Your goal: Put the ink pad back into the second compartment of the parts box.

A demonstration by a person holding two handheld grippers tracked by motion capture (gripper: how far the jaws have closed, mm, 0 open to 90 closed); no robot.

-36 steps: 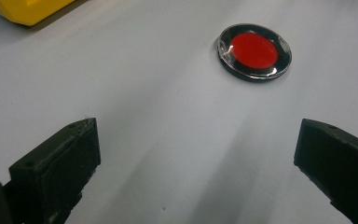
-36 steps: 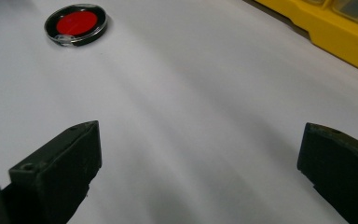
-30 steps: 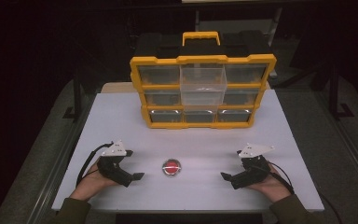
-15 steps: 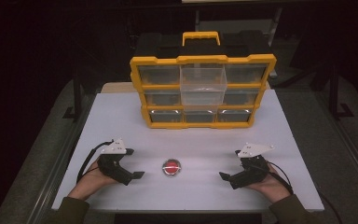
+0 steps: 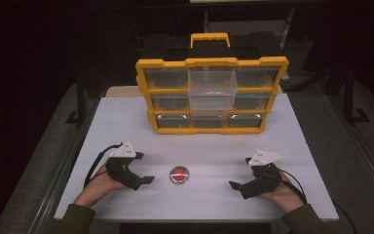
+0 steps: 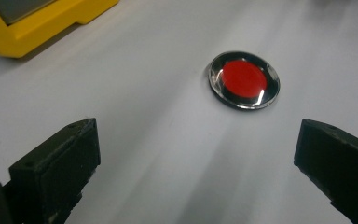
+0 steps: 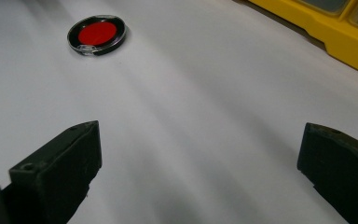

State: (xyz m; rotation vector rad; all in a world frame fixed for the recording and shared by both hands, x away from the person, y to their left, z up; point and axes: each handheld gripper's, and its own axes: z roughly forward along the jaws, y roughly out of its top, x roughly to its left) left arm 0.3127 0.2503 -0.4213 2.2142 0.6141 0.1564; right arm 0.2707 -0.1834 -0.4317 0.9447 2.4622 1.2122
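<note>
A small round case with a red centre and clear rim [image 5: 179, 174] lies flat on the white table [image 5: 199, 146], between the two hands. My left gripper [image 5: 145, 181] rests on the table just left of it, jaws wide apart and empty; in the left gripper view the round case [image 6: 244, 80] lies ahead, slightly right. My right gripper [image 5: 234, 186] sits farther off on the right, also open and empty, and the round case [image 7: 96, 34] shows at the upper left of its view.
A yellow organizer [image 5: 212, 95] with clear drawers stands upright at the back of the table; its top middle drawer [image 5: 212, 81] is pulled forward. Its yellow base [image 6: 37, 23] edges the left gripper view, and a yellow corner [image 7: 335, 32] the right one.
The left gripper has slid slightly right, closer to the round case. The right gripper has barely moved.
</note>
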